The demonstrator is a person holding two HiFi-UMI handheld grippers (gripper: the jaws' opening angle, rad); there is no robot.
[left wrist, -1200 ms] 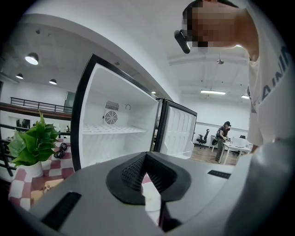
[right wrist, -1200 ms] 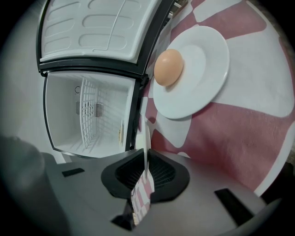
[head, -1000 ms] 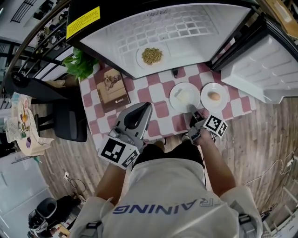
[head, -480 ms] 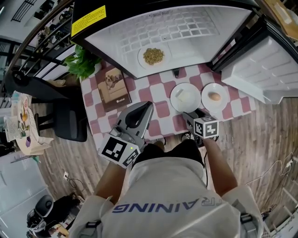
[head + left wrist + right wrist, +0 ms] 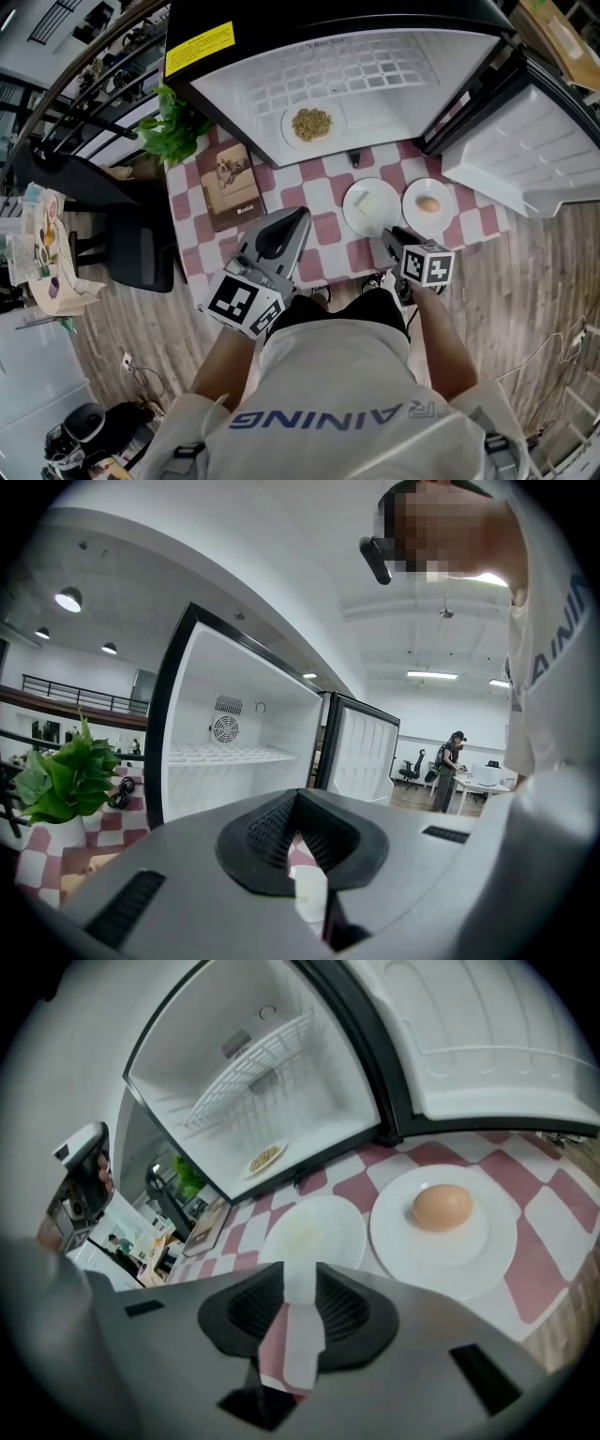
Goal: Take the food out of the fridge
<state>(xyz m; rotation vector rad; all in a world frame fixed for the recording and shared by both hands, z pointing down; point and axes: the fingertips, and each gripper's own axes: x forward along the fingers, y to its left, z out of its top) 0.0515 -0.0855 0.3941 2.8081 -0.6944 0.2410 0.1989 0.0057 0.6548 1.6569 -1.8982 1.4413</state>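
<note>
Holding my right tongs (image 5: 389, 234) tipped down over the near edge of the table (image 5: 323, 225), forearm stretched out from my body, I have just been closing their jaws. A gap stands between them, with nothing in it. Just ahead of the tips is the plate with something pale on it (image 5: 371, 206), and ahead to the right the egg (image 5: 427, 204) lies on a second plate (image 5: 411, 217) (both outside the fridge (image 5: 375, 66)). My left tongs (image 5: 292, 217) sit nearly level, jaws a slit apart and empty. They point at the open fridge, where the plate of grain (image 5: 311, 124) lies well beyond them.
</note>
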